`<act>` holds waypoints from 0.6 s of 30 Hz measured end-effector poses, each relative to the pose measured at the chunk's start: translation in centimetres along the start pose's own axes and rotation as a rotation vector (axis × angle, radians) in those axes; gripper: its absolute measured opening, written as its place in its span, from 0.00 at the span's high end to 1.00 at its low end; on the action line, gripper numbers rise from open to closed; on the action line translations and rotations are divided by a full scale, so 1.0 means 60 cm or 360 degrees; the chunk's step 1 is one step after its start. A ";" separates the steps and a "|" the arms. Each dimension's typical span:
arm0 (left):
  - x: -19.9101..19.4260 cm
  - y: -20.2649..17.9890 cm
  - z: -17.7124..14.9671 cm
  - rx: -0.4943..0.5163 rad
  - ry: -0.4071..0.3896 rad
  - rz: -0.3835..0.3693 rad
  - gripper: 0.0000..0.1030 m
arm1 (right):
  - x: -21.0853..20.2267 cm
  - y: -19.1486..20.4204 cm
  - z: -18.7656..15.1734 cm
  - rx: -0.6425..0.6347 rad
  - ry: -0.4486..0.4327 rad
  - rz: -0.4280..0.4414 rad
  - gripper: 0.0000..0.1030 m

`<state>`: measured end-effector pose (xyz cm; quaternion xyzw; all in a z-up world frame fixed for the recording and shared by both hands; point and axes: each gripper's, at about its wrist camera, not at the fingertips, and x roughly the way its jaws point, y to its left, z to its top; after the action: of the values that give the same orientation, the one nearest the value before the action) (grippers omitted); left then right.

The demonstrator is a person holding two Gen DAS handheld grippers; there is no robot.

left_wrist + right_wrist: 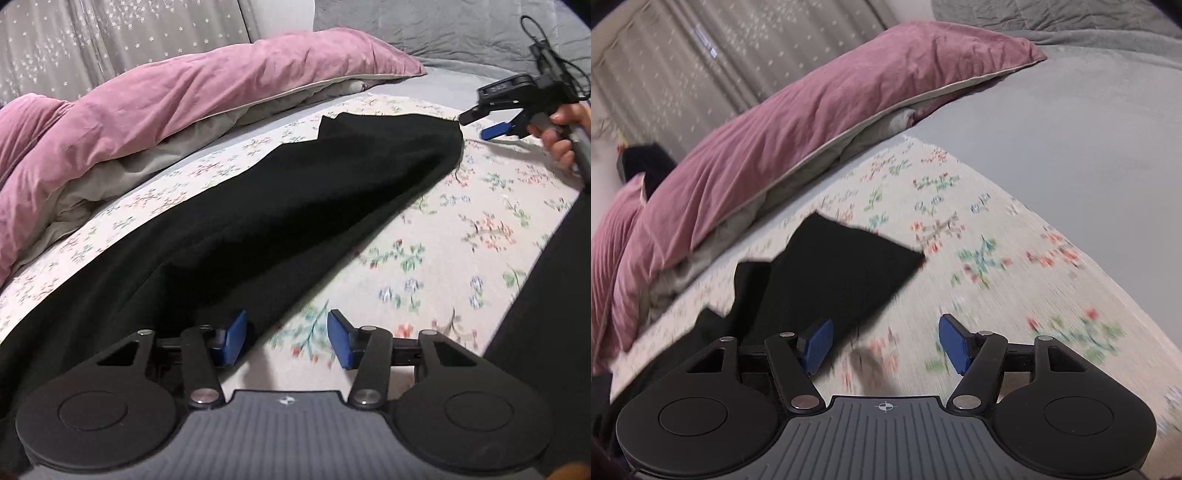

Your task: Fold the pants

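The black pants (258, 206) lie flat in a long band on the floral sheet (436, 258) of the bed, running from the near left corner of the left wrist view up toward the far right; their far end (849, 258) shows in the right wrist view as a squared black edge with floral sheet beyond it.

The left gripper (286, 338) has its jaws apart with nothing pinched; one blue pad (234, 338) sits over the edge of the pants, the other blue pad (341, 339) over bare sheet. The right gripper (884, 343) also stands with jaws apart and empty, its left pad over the black cloth and its right pad over the sheet.

Only the left wrist view shows the right gripper from outside (509, 107), held by a hand (557, 136) just past the far end of the pants, with a black cable (554, 48) looping above it; only the right wrist view shows a dark object (646, 162) behind the pink duvet (812, 122). Both views show that duvet heaped along the far side, beside a grey blanket (1071, 147).
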<state>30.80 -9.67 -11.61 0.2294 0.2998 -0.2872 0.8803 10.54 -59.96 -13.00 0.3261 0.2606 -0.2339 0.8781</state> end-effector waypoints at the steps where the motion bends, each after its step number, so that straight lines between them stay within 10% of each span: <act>1: 0.003 0.001 0.003 -0.0024 0.0001 -0.0018 0.35 | 0.011 0.001 0.007 0.0025 -0.0013 -0.0006 0.42; 4: 0.013 0.005 0.015 -0.0082 0.0017 -0.0074 0.70 | 0.041 0.004 0.027 0.0090 -0.0045 -0.0061 0.63; 6: 0.015 0.004 0.026 -0.0115 0.0035 -0.0084 0.71 | 0.056 0.006 0.035 0.0118 -0.0060 -0.0122 0.86; 18: -0.041 -0.024 0.038 -0.0025 0.0032 -0.0385 0.71 | -0.084 0.051 0.028 -0.0468 -0.0227 -0.0583 0.90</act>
<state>29.14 -11.14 -8.66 0.1877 0.3364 -0.3866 0.8380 9.06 -57.83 -7.43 0.1247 0.2840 -0.3713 0.8752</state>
